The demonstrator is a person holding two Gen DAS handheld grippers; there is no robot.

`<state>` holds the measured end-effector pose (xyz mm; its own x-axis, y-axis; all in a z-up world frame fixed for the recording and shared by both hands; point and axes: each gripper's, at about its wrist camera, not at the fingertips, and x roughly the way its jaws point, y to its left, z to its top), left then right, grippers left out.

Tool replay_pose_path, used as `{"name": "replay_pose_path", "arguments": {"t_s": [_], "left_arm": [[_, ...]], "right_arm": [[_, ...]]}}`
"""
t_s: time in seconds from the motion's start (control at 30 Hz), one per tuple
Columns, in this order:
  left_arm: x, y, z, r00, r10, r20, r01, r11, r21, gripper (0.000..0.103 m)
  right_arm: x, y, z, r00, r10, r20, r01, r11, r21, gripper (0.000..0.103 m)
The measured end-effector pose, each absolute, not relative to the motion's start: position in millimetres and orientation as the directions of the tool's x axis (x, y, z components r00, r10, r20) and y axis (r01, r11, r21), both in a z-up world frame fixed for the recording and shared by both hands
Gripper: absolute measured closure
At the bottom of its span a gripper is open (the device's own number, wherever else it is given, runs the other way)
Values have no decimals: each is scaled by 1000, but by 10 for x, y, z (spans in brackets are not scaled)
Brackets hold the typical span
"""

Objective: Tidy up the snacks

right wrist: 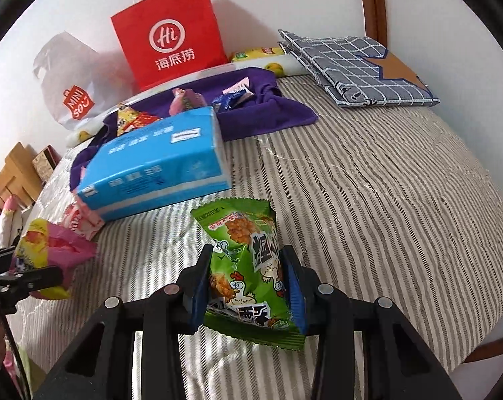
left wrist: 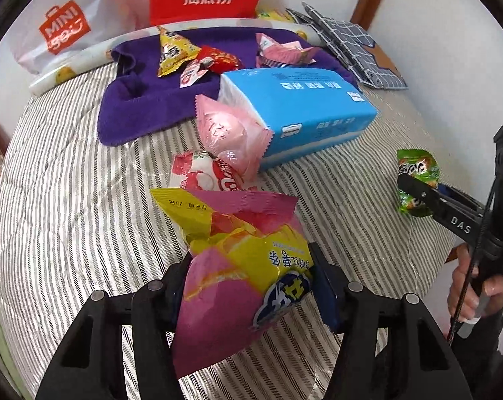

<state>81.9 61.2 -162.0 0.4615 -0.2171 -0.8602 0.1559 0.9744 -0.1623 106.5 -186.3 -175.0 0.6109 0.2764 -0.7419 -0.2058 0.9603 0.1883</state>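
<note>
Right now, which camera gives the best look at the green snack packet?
The right wrist view: the green snack packet fills the centre, printed front readable, between the right gripper's pads. The left wrist view shows it small at the right edge, partly hidden by that gripper.

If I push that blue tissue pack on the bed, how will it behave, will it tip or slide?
The blue tissue pack looks soft-sided and broad, so it would probably slide rather than tip. Its glossy wrap may slip. It rests partly on the pink snack packet, so that would likely shift too.

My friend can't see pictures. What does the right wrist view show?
The right gripper is shut on a green snack packet above a striped bedspread. Behind lie a blue tissue pack and a red paper bag.
</note>
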Motion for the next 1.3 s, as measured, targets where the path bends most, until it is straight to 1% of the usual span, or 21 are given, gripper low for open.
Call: {"name": "replay_pose_path", "arguments": {"t_s": [0.27,0.4,0.53,0.6,0.73,0.83,1.1,1.3], "left_arm": [[803,729,-1684,488,-254,-835,98,967,-237,43],[791,728,-1683,493,-257,-831,98,966,-241,43],[780,756,-1669,477,-271,-836,99,962,-256,43],[768,773,-1633,478,-284,-831,102,958,-269,43],[734,769,-1517,499,-277,-821,115,960,-254,43],[713,772,-1409,523,-270,-808,119,962,-244,43],[858,740,-1203,534,-302,-790,124,952,-281,43],[945,618,-1015,562,-311,-766,160,950,-268,43]], "right_arm": [[1284,-1896,-1847,617,262,-742,-180,965,192,64],[1281,-1920,-1856,638,248,-729,-170,969,181,65],[1288,-1974,-1835,620,266,-738,-174,964,201,65],[1279,-2030,-1788,631,260,-731,-155,965,209,65],[1274,-2089,-1669,641,273,-718,-154,961,229,65],[1271,-2068,-1557,660,255,-706,-158,967,202,65],[1308,-1909,-1270,687,264,-677,-218,964,154,65],[1334,-1802,-1080,708,296,-640,-264,953,149,65]]}}
